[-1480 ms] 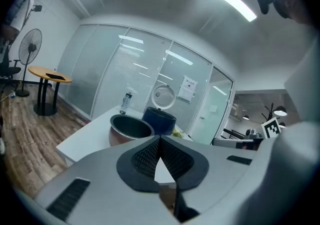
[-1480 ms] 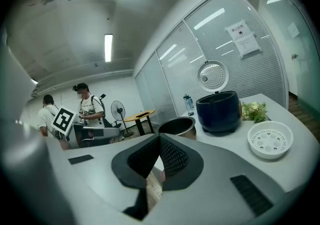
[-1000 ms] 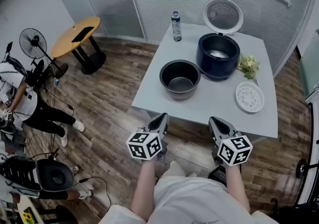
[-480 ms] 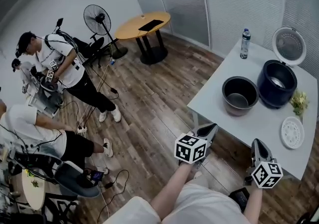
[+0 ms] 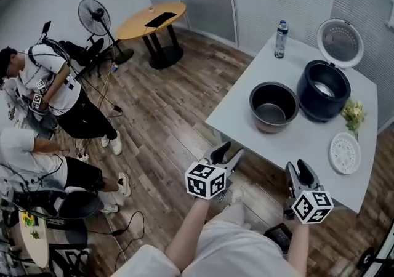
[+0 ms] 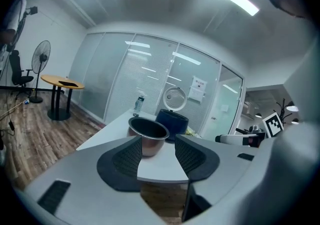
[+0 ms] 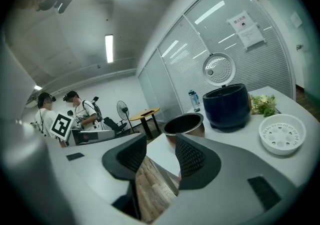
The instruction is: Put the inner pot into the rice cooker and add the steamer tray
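Observation:
The metal inner pot (image 5: 274,106) stands empty on the white table (image 5: 237,123), left of the dark blue rice cooker (image 5: 323,91), whose lid (image 5: 340,42) is up. A white steamer tray (image 5: 344,152) lies near the table's right front corner. Both grippers hover short of the table's front edge. My left gripper (image 5: 229,152) points at the pot (image 6: 148,134); its jaws have just been opening and hold nothing. My right gripper (image 5: 301,170) has also just been opening, with nothing between its jaws (image 7: 161,156). Beyond it are the pot (image 7: 184,125), the cooker (image 7: 226,106) and the tray (image 7: 282,134).
A water bottle (image 5: 281,39) stands at the table's far edge and a bunch of greens (image 5: 353,114) lies right of the cooker. On the wooden floor to the left are a round table (image 5: 151,20), a standing fan (image 5: 93,12) and people (image 5: 43,88) with cables.
Both grippers' jaws were together and now stand apart. The head view has swung left, so the table now sits at the right. The left gripper has shifted a little towards the table.

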### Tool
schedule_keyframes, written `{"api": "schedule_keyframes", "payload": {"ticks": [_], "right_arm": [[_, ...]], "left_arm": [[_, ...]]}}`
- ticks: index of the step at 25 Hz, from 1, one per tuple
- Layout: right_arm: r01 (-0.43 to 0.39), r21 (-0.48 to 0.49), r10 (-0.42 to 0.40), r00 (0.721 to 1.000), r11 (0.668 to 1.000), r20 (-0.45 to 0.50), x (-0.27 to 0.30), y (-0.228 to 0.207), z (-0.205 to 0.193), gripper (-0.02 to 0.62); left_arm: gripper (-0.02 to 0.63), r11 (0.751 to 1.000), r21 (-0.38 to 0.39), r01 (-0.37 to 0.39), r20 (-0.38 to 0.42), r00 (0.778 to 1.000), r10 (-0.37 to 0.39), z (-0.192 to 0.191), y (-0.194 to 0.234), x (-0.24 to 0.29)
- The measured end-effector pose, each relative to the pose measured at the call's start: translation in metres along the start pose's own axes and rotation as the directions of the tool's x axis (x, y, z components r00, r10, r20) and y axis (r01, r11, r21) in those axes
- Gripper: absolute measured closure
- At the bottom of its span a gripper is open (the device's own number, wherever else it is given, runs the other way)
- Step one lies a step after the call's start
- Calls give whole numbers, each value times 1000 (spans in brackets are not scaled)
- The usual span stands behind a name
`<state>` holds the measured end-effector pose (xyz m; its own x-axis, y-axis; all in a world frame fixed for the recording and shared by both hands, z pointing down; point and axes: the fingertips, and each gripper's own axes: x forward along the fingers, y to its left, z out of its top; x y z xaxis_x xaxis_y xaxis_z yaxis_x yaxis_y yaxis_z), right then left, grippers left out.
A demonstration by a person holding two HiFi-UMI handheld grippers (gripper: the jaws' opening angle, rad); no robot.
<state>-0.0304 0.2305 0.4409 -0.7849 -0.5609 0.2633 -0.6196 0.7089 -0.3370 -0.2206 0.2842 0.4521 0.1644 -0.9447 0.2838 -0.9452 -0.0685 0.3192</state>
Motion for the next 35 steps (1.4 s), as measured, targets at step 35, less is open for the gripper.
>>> {"api": "schedule_keyframes", "payload": {"ticks": [35], "right_arm": [[153,139,-118,966,978,-231,243,-193,20,402]], "left_arm": [[414,970,-223,-92,-156,986,58,7,135,271]]}}
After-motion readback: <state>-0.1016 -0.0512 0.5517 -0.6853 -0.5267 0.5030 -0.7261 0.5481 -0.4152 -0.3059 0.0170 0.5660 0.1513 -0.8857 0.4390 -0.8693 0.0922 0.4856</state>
